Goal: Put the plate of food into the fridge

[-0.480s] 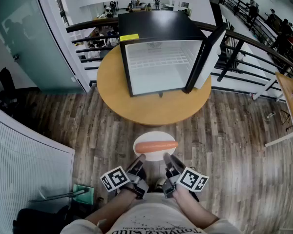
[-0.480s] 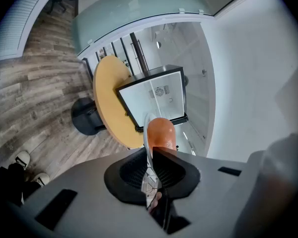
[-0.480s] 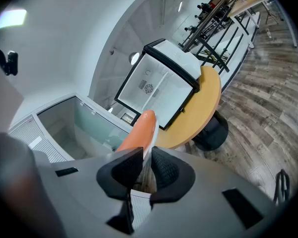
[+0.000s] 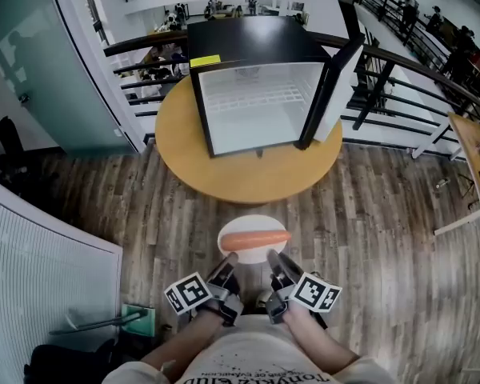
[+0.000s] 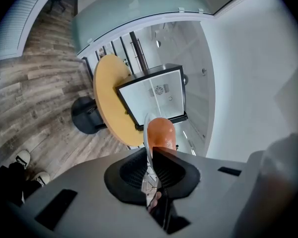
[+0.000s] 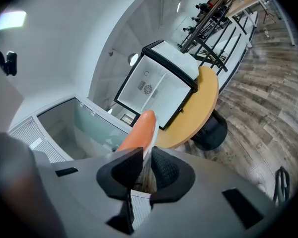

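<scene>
Though flat on plate [image 4: 253, 222], sausage [image 4: 254, 239] crosswise, left-to-right.

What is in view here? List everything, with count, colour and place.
white round plate: one, white, carried above the floor, short of the table
orange sausage: one, orange, lying on the plate
small black fridge: one, black with a white inside, on the table, empty
fridge door: one, black, swung open at the fridge's right
wire shelf: one, white, inside the fridge
round wooden table: one, tan, ahead of the plate
plank floor: one, grey-brown, all around the table
metal railing: one, black, behind the table
left gripper: one, grey and black, clamped on the plate's near rim
right gripper: one, grey and black, clamped on the same rim, beside the left
</scene>
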